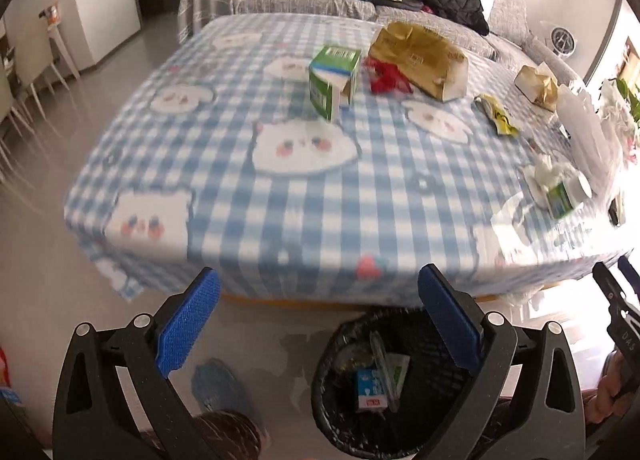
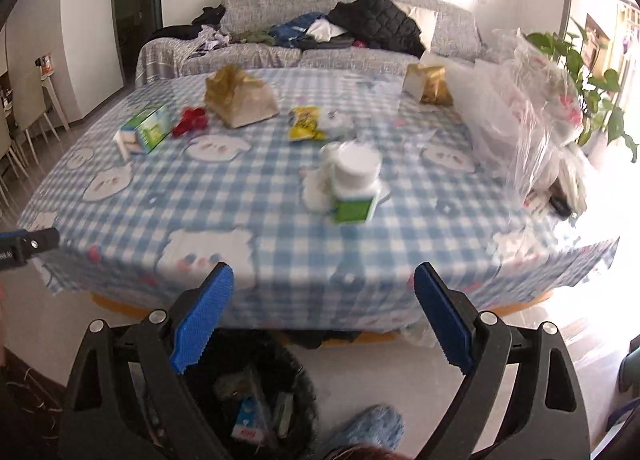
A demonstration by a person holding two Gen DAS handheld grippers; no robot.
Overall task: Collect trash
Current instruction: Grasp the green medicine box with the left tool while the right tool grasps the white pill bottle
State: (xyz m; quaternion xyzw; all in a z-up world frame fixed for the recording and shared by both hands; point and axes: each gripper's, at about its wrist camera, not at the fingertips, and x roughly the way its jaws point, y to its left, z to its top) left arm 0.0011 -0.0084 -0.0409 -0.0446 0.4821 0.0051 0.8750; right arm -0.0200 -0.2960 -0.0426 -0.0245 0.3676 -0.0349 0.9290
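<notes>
Both grippers hang open and empty over the floor at the table's near edge. My left gripper hovers just left of a black mesh bin holding several wrappers. My right gripper sits above and right of the same bin. On the blue checked tablecloth lie a green carton, a red wrapper, a gold paper bag, a yellow packet and a white bottle with green label beside crumpled tissue.
A second small gold bag and a heap of clear plastic bags crowd the table's right side. A grey sofa piled with clothes stands behind. Chairs line the left. A blue slipper is on the floor.
</notes>
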